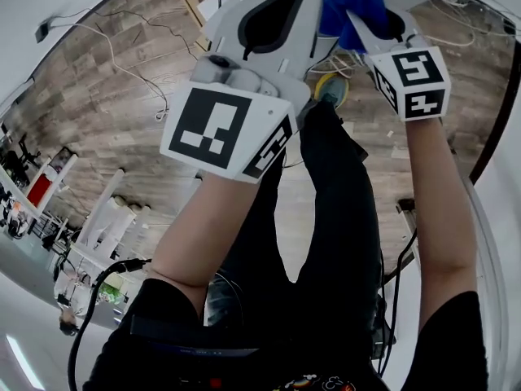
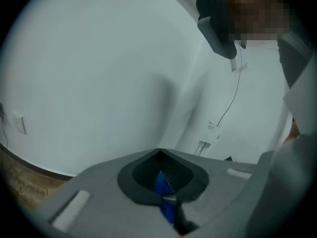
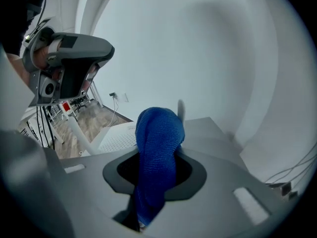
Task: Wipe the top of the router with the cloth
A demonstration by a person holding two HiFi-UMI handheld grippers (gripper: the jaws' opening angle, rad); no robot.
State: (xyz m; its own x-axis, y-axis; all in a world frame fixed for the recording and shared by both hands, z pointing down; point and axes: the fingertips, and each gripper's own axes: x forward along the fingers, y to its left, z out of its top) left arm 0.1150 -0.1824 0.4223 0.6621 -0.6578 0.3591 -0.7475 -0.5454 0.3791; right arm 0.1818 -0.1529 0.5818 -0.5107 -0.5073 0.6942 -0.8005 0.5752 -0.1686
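Since no router shows, step is cloth carry: right gripper [image 3: 147, 207] clamps blue cloth [image 3: 156, 148], left gripper [image 2: 169, 205] pinches edge; next, reach router.

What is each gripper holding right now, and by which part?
The right gripper pinches the blue cloth by a bunched fold, its bulk standing past the jaws; the left gripper nips a thin sliver of it.

The cloth [image 1: 348, 6] runs off the head view's top edge, its lower end hidden between the fingers of the right gripper [image 3: 158, 182], and the blue sliver [image 2: 166, 202] in the left gripper [image 2: 163, 182] is too small to name.
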